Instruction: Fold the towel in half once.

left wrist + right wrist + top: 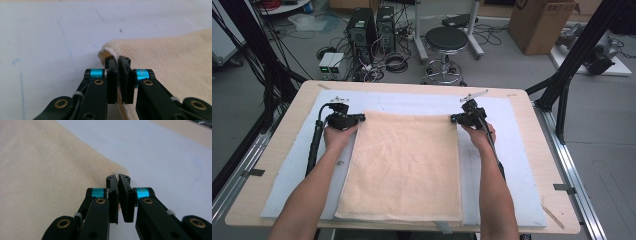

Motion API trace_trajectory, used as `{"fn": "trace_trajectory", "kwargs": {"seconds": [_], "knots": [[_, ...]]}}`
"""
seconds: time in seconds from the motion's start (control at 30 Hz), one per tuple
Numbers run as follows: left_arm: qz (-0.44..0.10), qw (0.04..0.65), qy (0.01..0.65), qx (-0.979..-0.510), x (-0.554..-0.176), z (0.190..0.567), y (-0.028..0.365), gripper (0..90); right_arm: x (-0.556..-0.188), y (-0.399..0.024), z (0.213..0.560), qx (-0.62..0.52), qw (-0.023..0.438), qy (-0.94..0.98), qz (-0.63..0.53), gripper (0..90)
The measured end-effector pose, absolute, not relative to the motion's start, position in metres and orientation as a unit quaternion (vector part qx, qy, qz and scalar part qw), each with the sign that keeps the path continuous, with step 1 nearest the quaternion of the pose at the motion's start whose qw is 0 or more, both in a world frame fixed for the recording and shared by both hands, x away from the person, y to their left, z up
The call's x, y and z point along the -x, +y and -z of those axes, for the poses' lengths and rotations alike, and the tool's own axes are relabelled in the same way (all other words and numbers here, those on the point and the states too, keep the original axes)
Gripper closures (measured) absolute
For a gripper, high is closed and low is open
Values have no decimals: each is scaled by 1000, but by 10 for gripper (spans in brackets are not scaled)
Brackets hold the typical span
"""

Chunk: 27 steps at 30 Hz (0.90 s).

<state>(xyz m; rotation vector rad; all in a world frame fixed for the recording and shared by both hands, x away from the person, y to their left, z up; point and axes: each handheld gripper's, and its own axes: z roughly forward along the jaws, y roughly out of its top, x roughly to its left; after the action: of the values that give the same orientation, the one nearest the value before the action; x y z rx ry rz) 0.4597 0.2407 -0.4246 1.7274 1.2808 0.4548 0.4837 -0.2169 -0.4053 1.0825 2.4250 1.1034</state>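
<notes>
At far corners of towel (402, 165): left hand-held gripper (360, 118), right hand-held gripper (454, 118) each clenched on corner

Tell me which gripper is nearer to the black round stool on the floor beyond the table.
Right. The right gripper pinches the towel's far right corner, almost straight below the stool in the high view. The left gripper pinches the far left corner, farther off to the side.

Light wood desk (287, 130) in front of me, rounded corners. Pale blue-grey mat (517, 150) covers most of it. Cream towel (404, 165) lies flat on the mat.
</notes>
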Motion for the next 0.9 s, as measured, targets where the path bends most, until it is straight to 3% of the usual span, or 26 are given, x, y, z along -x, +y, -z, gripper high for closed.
{"fn": "trace_trajectory", "kwargs": {"seconds": [0.1, 0.33, 0.43, 0.53, 0.6, 0.67, 0.9], "knots": [[-197, 462, 514, -695, -460, 416, 243, 853, -483, -220, 398, -369, 152, 823, -403, 868], [-187, 431, 519, -714, -460, 426, 241, 851, -484, -222, 413, -397, 122, 822, -389, 860], [-178, 414, 524, -722, -460, 430, 240, 789, -485, -219, 418, -407, 117, 822, -381, 846], [-172, 410, 530, -722, -459, 433, 241, 650, -486, -219, 425, -415, 108, 821, -377, 735], [-168, 407, 534, -722, -458, 434, 242, 614, -487, -219, 429, -424, 99, 819, -373, 629], [-166, 398, 533, -728, -456, 434, 242, 542, -486, -220, 431, -431, 90, 815, -377, 583], [-183, 415, 507, -733, -452, 424, 238, 516, -481, -216, 428, -417, 96, 813, -396, 517]]}}
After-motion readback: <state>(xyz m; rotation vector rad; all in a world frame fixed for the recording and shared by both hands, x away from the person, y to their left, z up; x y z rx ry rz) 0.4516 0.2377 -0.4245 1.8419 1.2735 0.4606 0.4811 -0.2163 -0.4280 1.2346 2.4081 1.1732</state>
